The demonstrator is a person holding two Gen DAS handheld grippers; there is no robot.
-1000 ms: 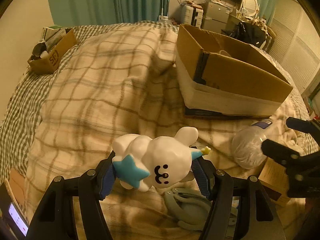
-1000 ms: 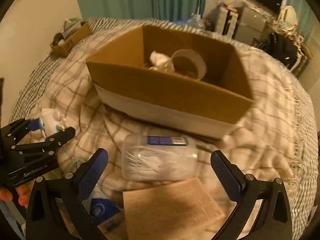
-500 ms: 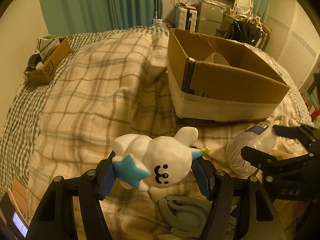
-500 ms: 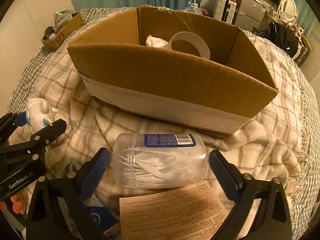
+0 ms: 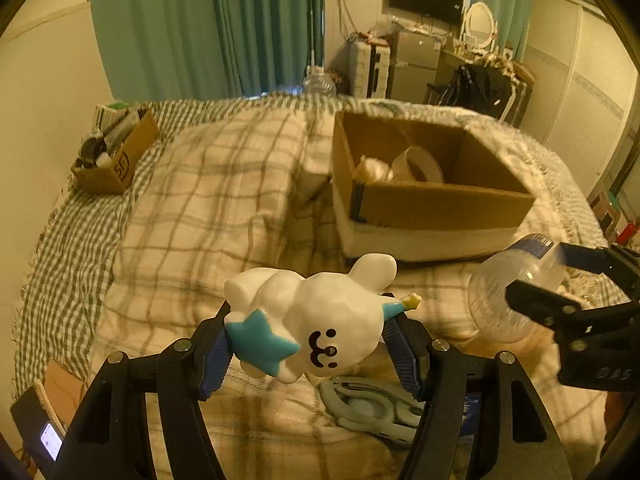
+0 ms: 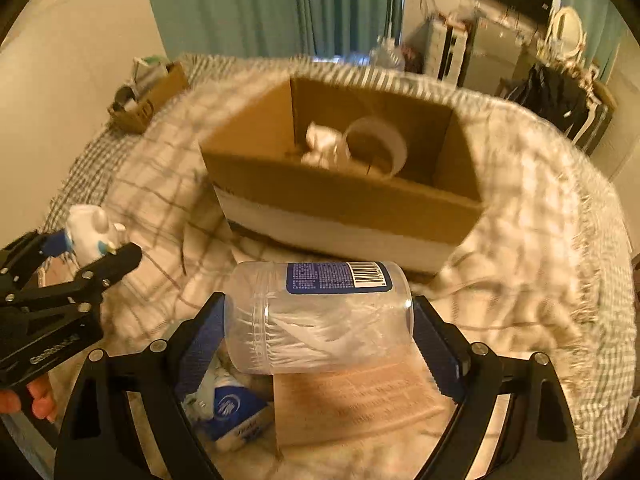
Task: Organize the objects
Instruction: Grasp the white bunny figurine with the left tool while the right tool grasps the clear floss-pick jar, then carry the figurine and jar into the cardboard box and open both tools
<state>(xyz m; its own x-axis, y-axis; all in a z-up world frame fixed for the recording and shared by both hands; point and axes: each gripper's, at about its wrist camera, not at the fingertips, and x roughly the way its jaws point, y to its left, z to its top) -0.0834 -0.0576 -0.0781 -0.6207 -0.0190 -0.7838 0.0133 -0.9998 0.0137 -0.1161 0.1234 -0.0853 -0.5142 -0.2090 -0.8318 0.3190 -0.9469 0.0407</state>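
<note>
My left gripper [image 5: 308,356] is shut on a white rabbit figurine with a blue star [image 5: 316,320] and holds it above the plaid blanket; the figurine also shows in the right wrist view [image 6: 90,232]. My right gripper [image 6: 318,340] is shut on a clear plastic jar with a blue label [image 6: 320,316], lifted off the bed; the jar also shows in the left wrist view [image 5: 516,284]. An open cardboard box [image 5: 448,204] stands ahead on the bed, with a tape roll [image 6: 376,148] and a white crumpled item inside.
A grey clip-like object [image 5: 368,408] lies under the left gripper. A brown paper sheet [image 6: 352,396] and a blue-white packet [image 6: 228,412] lie under the right gripper. A small cardboard box of items [image 5: 116,152] sits at the bed's far left. Furniture stands behind the bed.
The right gripper closed on the clear jar and lifted it off the bed. Both grippers rose, so the inside of the box shows more. The left gripper still holds the figurine.
</note>
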